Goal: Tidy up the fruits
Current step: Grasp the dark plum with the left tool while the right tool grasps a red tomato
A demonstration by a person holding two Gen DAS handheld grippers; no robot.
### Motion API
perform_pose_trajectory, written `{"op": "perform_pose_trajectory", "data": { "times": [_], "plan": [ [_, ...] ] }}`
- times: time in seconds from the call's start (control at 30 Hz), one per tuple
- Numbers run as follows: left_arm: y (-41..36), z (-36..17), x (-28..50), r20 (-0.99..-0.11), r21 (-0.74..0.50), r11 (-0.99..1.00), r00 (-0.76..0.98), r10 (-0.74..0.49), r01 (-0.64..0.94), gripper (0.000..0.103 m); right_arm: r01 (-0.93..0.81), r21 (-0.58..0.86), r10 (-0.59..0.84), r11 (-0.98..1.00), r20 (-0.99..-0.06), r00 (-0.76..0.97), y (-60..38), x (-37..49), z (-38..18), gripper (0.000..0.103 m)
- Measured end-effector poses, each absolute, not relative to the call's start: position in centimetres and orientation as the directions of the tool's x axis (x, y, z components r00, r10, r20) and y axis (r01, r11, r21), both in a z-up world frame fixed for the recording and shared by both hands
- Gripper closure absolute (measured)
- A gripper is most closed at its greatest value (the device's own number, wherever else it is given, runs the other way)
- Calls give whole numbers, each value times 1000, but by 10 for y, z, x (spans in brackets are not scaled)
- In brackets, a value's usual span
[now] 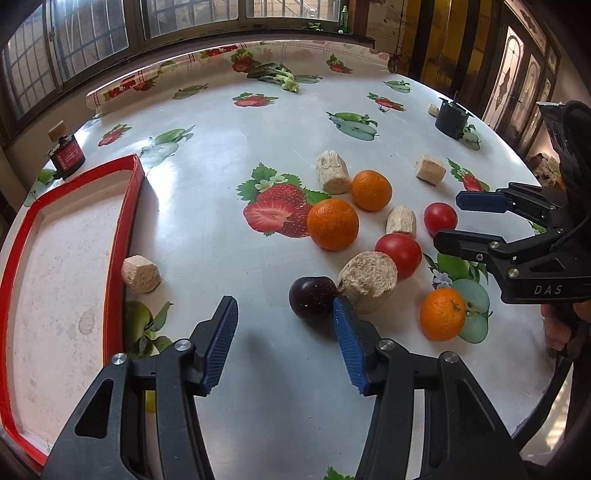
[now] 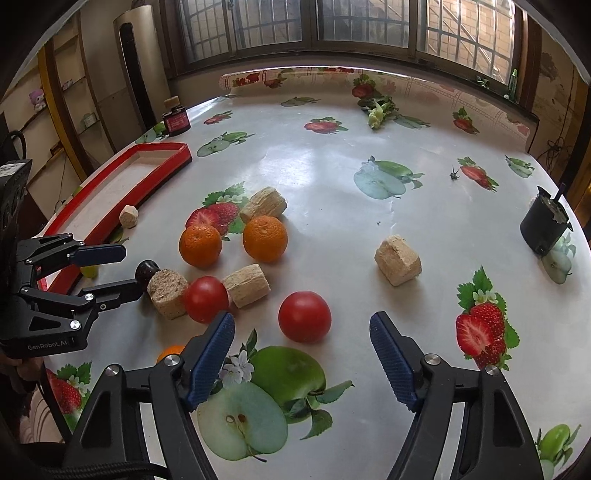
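Barred windows (image 2: 314,26) ran along far wall, daylight glared off bench (image 1: 258,155) under fruit-print oilcloth. Shelves (image 2: 55,103) stood against left wall, tall cream cylinder (image 2: 136,62) beside them. Stained-glass door panels (image 1: 524,85) stood at right.

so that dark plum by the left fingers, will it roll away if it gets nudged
Probably yes: the dark plum looks round and glossy on a smooth, shiny table, so it should roll easily. The wood block touching one side may stop it that way. Its skin looks slick, so ribbed fingers should help.
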State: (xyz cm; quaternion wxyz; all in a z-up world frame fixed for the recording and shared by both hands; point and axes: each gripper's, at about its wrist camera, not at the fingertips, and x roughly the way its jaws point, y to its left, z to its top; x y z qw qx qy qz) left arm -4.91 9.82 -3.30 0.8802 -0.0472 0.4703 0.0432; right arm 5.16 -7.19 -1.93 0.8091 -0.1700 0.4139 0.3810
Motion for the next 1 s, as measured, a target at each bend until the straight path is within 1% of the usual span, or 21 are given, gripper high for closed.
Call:
{"op": "perform_pose_trajectory", "data": {
  "times": [0.1,0.2,0.27,0.3,0.33,0.37,0.4,0.43,0.73,1.0],
  "plan": [
    [98,-34,-43,-844,-54,992,536,14,-111,51,-759,33,463,650,-809,361,-63,57,-25,32],
    [94,-37,-36,-857,-52,994,515,6,-99,51,-756,39,450,653,-823,346,-59,62,-35,42],
    [88,-40,-33,-863,-39,995,505,12,-90,51,-756,35,454,654,-818,354,-58,63,-36,45],
    [85,-40,-32,-863,-24,996,505,21,-83,51,-754,33,451,656,-819,356,-58,63,-37,50],
    [83,-40,-32,-862,-14,997,506,27,-78,56,-751,29,448,659,-818,362,-59,64,-36,56],
    [82,-39,-32,-859,-26,997,512,13,-69,62,-749,32,450,662,-816,363,-60,64,-35,67],
    [82,-38,-32,-855,-49,997,518,-12,-59,75,-747,51,459,663,-815,353,-62,66,-34,70],
    [83,-37,-32,-854,-77,996,519,-38,-53,83,-744,65,464,665,-816,344,-64,67,-34,70],
    [89,-33,-43,-836,-129,989,543,-70,-70,83,-740,97,493,666,-802,338,-75,56,-22,71],
    [107,-20,-69,-813,-147,981,580,-48,-125,83,-749,102,515,654,-785,343,-75,41,-5,71]
  ]
}}
